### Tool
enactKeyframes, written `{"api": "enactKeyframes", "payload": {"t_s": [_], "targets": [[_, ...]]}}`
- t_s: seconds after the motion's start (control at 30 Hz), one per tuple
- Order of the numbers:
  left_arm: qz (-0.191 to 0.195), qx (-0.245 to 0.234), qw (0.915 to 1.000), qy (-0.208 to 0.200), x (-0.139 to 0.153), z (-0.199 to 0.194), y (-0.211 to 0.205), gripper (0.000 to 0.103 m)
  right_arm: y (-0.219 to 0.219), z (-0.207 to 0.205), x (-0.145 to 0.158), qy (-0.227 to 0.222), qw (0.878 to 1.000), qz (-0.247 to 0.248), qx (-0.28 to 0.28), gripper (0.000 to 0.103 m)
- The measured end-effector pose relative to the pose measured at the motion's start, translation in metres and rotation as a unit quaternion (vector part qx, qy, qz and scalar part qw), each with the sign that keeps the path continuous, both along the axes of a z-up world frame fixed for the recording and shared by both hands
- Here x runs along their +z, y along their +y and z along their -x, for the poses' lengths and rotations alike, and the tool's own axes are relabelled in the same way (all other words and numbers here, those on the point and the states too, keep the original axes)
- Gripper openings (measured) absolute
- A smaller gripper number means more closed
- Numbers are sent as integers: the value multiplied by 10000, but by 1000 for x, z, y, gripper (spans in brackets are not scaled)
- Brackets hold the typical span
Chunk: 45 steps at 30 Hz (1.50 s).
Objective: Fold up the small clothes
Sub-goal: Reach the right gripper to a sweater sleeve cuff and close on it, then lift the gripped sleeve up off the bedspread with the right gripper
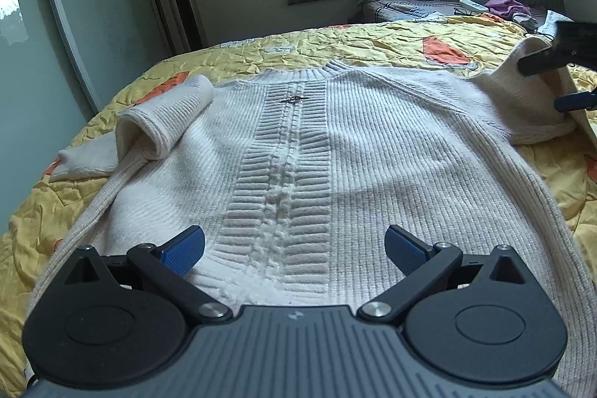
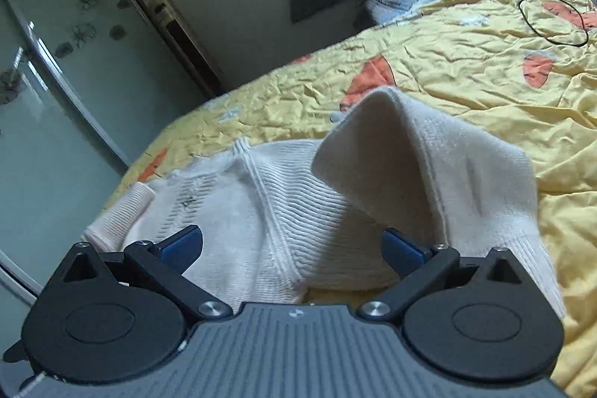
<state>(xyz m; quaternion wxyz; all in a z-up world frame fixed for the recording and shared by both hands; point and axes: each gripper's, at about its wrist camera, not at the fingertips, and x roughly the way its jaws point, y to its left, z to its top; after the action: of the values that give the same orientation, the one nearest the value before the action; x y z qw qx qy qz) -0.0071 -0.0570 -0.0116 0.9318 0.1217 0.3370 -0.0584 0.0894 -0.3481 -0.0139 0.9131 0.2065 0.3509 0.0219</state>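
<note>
My left hand-held gripper (image 1: pixel 294 250) hangs wide open over the hem of the white sweater (image 1: pixel 335 152) spread on the bed (image 1: pixel 373 41). My right hand-held gripper (image 2: pixel 293 247) – wide too – grips nothing, so that raised sleeve (image 2: pixel 429 174) could flop back unfolded.

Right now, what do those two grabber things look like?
Both look alike. The left gripper has black arms with round black discs, silver screws, and blue ridged pads on its fingertips, on a grey ribbed body with a small white logo. The right gripper matches it; a thin white cord shows at its lower left corner.
</note>
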Motion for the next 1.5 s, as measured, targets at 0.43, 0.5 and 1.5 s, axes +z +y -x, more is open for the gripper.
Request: {"api": "enactKeyframes", "payload": {"t_s": [0.43, 0.5, 1.5], "targets": [[83, -94, 9999, 68, -4, -3, -1, 103, -102, 59, 34, -521, 9425, 1766, -2787, 103], [-27, -203, 9998, 23, -6, 0, -6, 103, -131, 75, 15, -313, 9532, 427, -2976, 103], [-152, -301, 9992, 197, -14, -3, -13, 103, -155, 125, -82, -899, 8641, -2438, -4310, 15]]}}
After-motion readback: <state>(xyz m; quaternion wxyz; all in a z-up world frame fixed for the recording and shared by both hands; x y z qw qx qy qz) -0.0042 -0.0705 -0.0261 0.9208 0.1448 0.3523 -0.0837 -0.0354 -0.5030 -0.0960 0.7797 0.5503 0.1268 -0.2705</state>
